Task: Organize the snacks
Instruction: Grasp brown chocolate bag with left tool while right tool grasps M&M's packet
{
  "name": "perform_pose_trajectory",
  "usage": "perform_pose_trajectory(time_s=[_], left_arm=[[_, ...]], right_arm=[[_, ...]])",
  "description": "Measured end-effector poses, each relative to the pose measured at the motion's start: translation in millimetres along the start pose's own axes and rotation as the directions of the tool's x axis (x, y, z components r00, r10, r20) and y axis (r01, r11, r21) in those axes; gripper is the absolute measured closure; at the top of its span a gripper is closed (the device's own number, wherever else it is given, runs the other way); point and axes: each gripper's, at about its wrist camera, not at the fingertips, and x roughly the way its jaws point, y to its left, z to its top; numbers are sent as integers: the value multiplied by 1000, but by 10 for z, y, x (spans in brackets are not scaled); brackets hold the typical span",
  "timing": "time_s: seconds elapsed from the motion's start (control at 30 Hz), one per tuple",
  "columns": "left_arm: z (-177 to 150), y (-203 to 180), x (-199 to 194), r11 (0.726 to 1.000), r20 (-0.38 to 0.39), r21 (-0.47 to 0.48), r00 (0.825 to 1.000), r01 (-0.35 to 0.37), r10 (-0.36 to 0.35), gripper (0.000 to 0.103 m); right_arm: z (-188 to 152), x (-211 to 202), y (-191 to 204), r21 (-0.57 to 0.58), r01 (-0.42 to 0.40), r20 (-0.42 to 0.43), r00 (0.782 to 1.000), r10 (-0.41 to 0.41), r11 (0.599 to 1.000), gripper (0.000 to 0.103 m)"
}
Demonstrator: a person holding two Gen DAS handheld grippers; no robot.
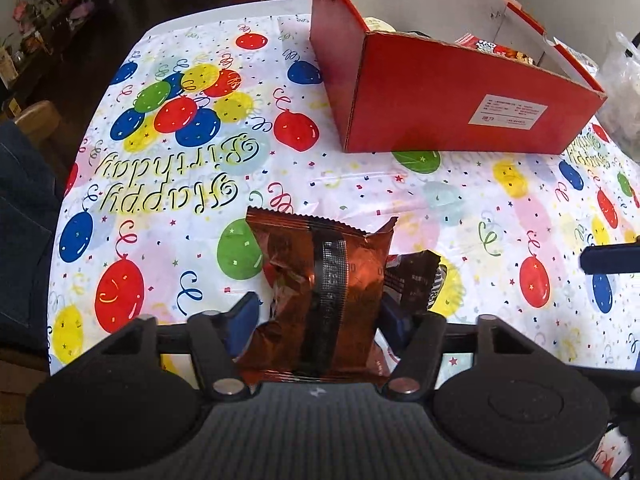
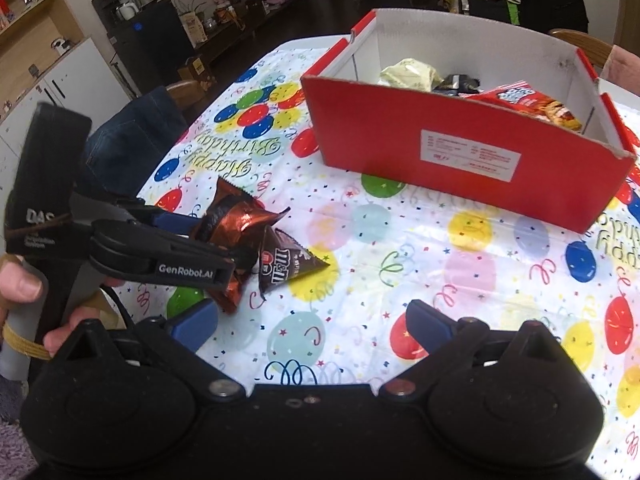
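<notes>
A crinkled copper foil snack packet (image 1: 320, 280) lies on the balloon tablecloth (image 1: 180, 184), pinched between the blue pads of my left gripper (image 1: 320, 320). In the right wrist view the left gripper (image 2: 224, 248) comes in from the left and the packet (image 2: 236, 224) is squeezed in its jaws. A brown M&M's packet (image 2: 284, 264) lies against the copper one on its right. My right gripper (image 2: 312, 320) hovers open over the cloth with nothing between its fingers. The red cardboard box (image 2: 460, 152) stands further back and holds a pale yellow packet (image 2: 408, 74) and a red packet (image 2: 528, 102).
A clear plastic bag (image 1: 624, 96) sits right of the box. A wooden chair draped with denim (image 2: 132, 136) stands at the table's left edge. A person's hand (image 2: 20, 284) holds the left gripper's handle. Cabinets and shelves line the far wall.
</notes>
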Motion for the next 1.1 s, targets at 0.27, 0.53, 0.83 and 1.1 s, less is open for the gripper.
perform_pose_trajectory(time_s=[0.27, 0.53, 0.83, 1.1], left_arm=[[-2, 147, -51, 997, 3, -75, 1000, 24, -24, 53], [-91, 449, -192, 984, 3, -177, 1000, 15, -15, 57], [-165, 569, -247, 979, -3, -205, 1000, 3, -4, 57], [-183, 558, -254, 981, -7, -196, 1000, 3, -4, 57]], right_arm=[[119, 278, 109, -62, 6, -32, 999, -8, 998, 10], [271, 604, 284, -124, 28, -58, 998, -35, 992, 19], [346, 859, 379, -170, 65, -92, 992, -81, 983, 38], [358, 931, 400, -189, 98, -93, 989, -118, 977, 53]])
